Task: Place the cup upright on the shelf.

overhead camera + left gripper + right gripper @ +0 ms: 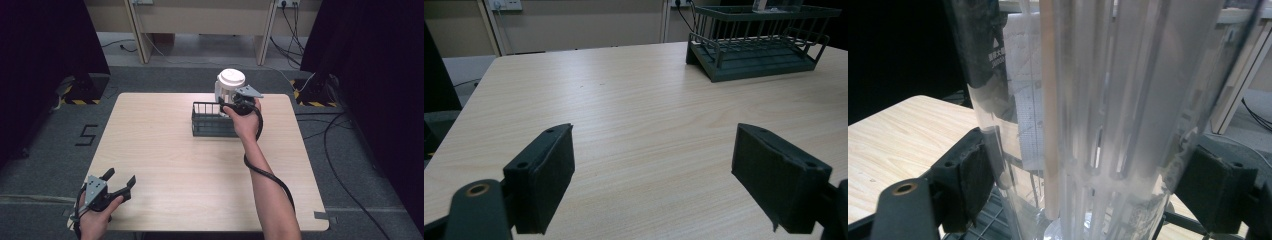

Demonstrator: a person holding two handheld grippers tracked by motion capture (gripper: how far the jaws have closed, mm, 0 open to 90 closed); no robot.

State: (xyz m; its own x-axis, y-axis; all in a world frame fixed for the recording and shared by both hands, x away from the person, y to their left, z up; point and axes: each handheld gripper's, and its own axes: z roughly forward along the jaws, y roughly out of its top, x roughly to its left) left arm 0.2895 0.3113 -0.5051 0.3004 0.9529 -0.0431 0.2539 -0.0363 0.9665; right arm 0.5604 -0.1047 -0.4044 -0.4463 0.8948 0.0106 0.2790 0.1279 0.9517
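While the right gripper (1083, 190) has its jaws closed on the clear container (1088, 100) standing in the wire rack (212, 120), lifting looks still undone, and the left gripper (654, 180) rests wide apart and empty on the bench (200, 175).

Clear jar (1108, 115) runs off top and bottom of the right gripper view, so its lid and base are cut there; small dark print on its label is too tiny to read. In the high view the right hand (245, 120) covers part of the wire rack (207, 120) and the jar's lower body. Rack's right end is clipped in the left gripper view.
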